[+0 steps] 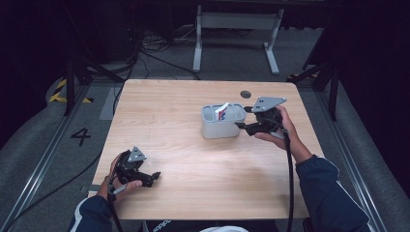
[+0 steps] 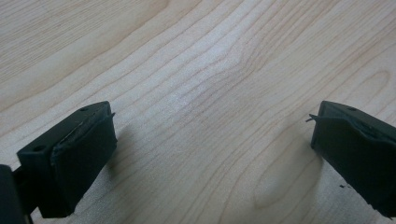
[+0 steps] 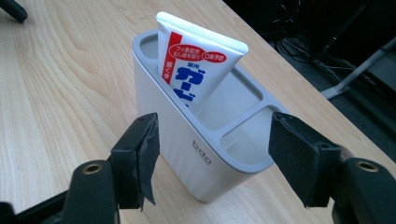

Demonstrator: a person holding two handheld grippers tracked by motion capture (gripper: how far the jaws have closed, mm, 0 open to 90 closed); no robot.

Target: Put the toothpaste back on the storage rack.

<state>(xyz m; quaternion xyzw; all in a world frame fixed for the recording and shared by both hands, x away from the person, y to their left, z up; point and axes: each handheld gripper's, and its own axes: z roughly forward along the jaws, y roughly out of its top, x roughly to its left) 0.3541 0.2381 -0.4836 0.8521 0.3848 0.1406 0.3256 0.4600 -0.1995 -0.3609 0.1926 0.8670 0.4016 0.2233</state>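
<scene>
On table: holder (image 1: 221, 126) with toothpaste tube (image 1: 222, 111) | left gripper (image 1: 153, 177) agape, empty | right gripper (image 1: 243, 117) agape, empty

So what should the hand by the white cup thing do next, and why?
Probably ease the right gripper forward and close on the near end of the white holder. Its jaws are open on either side of that end without touching it, and the toothpaste tube already stands inside. The left gripper is open, over bare table.
</scene>
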